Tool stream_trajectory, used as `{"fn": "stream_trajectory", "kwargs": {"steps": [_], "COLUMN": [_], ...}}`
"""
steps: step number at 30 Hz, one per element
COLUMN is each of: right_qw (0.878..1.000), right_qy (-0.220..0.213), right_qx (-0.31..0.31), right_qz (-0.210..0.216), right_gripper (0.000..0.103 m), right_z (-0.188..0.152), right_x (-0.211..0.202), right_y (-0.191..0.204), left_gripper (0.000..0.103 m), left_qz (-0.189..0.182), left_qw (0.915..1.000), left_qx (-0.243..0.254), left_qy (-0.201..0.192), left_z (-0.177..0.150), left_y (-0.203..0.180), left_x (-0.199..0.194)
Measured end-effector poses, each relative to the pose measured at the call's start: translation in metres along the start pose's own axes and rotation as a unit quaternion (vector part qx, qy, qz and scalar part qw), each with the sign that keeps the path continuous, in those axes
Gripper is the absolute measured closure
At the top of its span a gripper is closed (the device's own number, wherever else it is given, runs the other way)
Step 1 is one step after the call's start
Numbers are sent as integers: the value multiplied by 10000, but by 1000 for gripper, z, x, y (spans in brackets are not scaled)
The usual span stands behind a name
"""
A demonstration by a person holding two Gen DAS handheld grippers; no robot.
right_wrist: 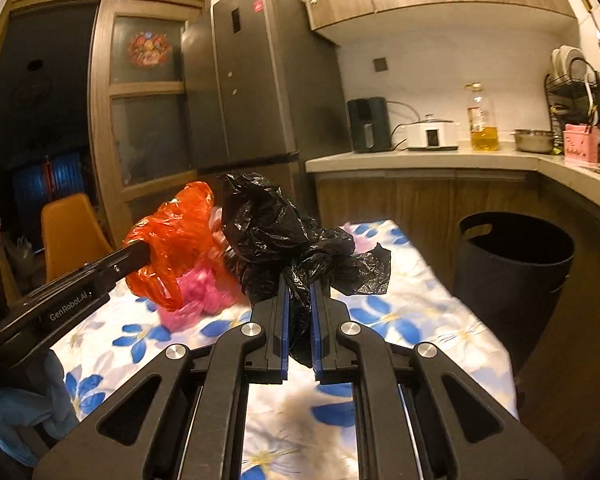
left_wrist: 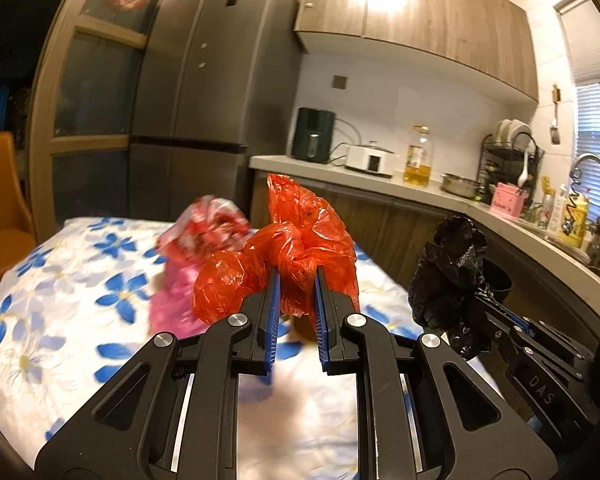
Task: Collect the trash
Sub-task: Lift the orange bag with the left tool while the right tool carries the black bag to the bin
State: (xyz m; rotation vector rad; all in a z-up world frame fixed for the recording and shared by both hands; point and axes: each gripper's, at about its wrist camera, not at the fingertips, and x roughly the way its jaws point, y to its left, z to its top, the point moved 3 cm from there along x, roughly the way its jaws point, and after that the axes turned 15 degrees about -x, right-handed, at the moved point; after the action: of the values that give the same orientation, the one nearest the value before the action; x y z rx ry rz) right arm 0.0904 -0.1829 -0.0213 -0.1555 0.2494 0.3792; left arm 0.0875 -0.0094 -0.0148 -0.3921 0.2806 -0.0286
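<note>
My left gripper [left_wrist: 297, 276] is shut on a crumpled orange-red plastic bag [left_wrist: 300, 240] and holds it above the flowered table [left_wrist: 60, 280]. It also shows in the right wrist view [right_wrist: 172, 240]. My right gripper [right_wrist: 299, 284] is shut on a crumpled black plastic bag [right_wrist: 272, 224], also lifted off the table; it shows at the right of the left wrist view [left_wrist: 448, 276]. A pink and red-white plastic bag [left_wrist: 196, 248] lies on the table behind the orange one [right_wrist: 204, 296]. A black trash bin [right_wrist: 512, 272] stands on the floor right of the table.
A kitchen counter [right_wrist: 420, 158] with an air fryer [right_wrist: 368, 124], cooker, oil bottle [right_wrist: 482, 120] and dish rack runs behind and to the right. A grey fridge [right_wrist: 252, 88] stands at the back. An orange chair [right_wrist: 72, 236] is left of the table.
</note>
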Motion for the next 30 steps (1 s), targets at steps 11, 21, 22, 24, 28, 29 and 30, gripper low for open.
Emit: {"fn": "stream_trajectory", "kwargs": {"steps": [11,21,22,24,28,29,30], "right_qw": [9949,9817,9805,9783,9758,9753,9749], "right_qy": [-238,-400,-409,-431,-460,-469,-471], "right_qx": [192,382,409,437,457,473,489], "right_qz": [-959,-1824,-1876,-1977,-2086,-2106,-2120], "right_gripper": [94,95,95,95,95,95,95], "right_z": [15,19,19,18,20,20,19], "right_x": [-11,-11,-11,-9,-5,-3,-2], "right_y": [-76,-158,-163,-176,-193,-197,-202], "left_gripper": [88,88,88,88,88,88,88], "left_qz": [-670,-1313,-1358,-1444,-1588,-1607,-1630], "left_qw": [9970,9893,9886,9873,9849,9845,9840], "left_qx": [391,630,633,640,646,653,661], "left_qy": [83,133,146,180,247,264,284], "left_z": [5,-1,-2,-5,-9,-11,-11], "left_y": [-84,-166,-171,-186,-207,-211,-215], "left_x": [48,97,101,111,130,135,139]}}
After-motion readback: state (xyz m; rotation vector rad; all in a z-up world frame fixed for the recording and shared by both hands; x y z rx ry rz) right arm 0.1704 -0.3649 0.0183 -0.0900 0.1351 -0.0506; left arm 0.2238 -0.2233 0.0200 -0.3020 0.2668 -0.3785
